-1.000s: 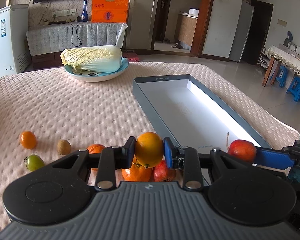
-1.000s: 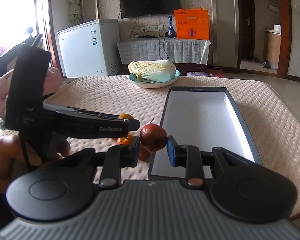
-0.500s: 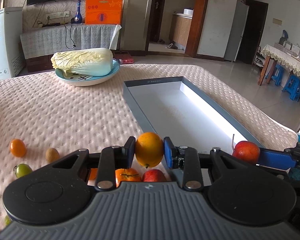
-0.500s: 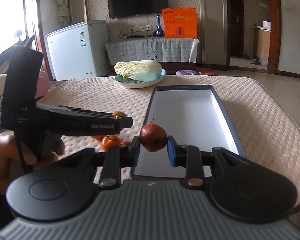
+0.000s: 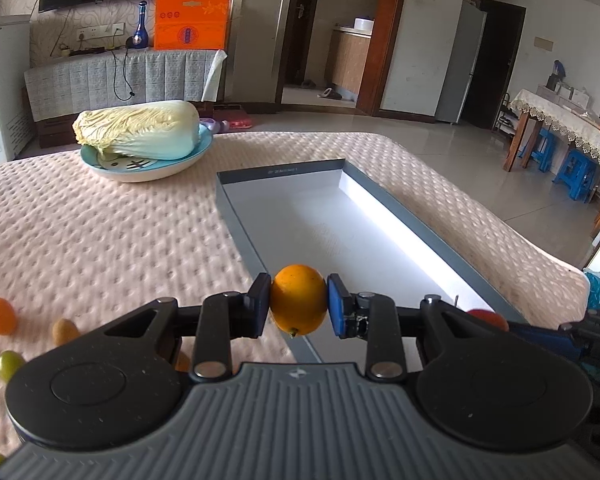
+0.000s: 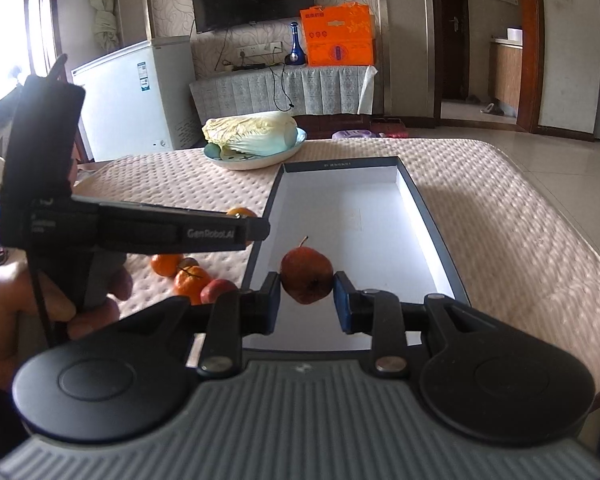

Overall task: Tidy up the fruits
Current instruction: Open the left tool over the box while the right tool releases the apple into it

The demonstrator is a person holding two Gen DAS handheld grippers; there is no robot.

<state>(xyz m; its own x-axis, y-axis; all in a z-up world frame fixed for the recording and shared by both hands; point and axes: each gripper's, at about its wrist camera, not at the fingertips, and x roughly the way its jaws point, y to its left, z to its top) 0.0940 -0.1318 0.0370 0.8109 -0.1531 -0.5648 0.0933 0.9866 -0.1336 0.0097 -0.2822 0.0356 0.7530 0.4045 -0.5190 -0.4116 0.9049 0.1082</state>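
My left gripper [image 5: 299, 304] is shut on an orange [image 5: 298, 299] and holds it above the near left rim of the long grey box [image 5: 236, 216]. My right gripper [image 6: 307, 297] is shut on a red apple [image 6: 306, 276] with a stem, held over the near end of the same box [image 6: 420, 208], whose white floor is bare. The left gripper [image 6: 256, 229] shows in the right wrist view, just left of the box. Loose on the pink tablecloth are oranges [image 6: 190, 280], a red apple [image 6: 218, 290], a small orange fruit [image 5: 1, 315], a kiwi [image 5: 65, 330] and a green tomato [image 5: 7, 364].
A napa cabbage [image 5: 140, 130] lies on a blue plate [image 5: 100, 164] at the table's far side, left of the box's far end. The table edge drops to the floor on the right. A hand [image 6: 4, 312] holds the left gripper at the left.
Both grippers have moved forward and right with their fruit, from beside the loose fruit pile to over the near end of the box. The pile has slid out of the left wrist view.
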